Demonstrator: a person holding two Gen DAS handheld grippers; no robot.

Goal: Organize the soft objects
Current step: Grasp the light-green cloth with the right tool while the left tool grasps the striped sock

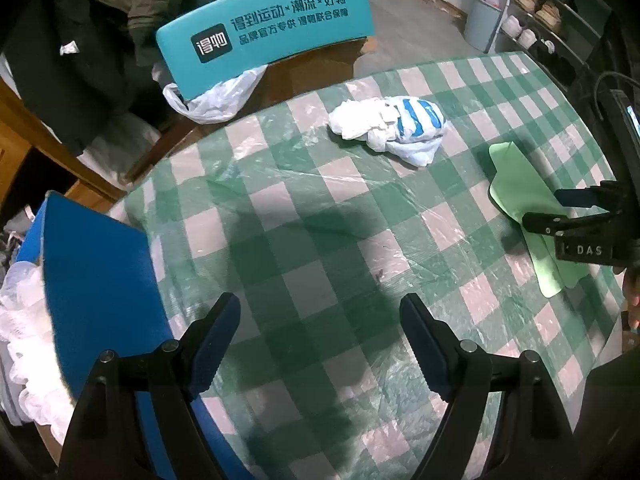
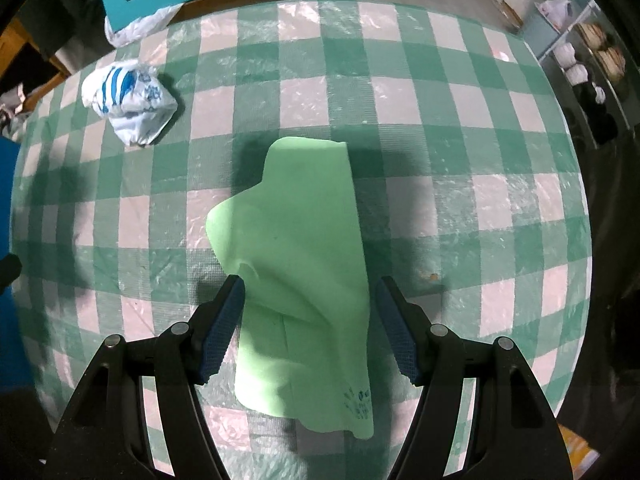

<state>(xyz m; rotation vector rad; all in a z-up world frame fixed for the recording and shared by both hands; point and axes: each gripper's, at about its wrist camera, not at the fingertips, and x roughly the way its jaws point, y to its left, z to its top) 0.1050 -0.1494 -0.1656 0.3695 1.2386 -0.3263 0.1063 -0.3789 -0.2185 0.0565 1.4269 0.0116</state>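
A: Right gripper [image 2: 310,316]: jaws wide apart, straddling flat light-green soft sheet [image 2: 296,264], no grip. Left gripper [image 1: 320,320]?

B: Spread open, nothing held, above green-white checked plastic-covered tablecloth [image 1: 280,216].

A: Other items?

B: Crumpled white-blue plastic bag [image 1: 394,128], far side of table, well apart from sheet. Blue box [image 1: 100,276] at table's left edge.

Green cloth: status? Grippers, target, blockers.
Right gripper open, straddling green cloth, not clamped. Left gripper open, nothing between its fingers. Crumpled white-and-blue bag lies apart on checkered tablecloth. No blockers.
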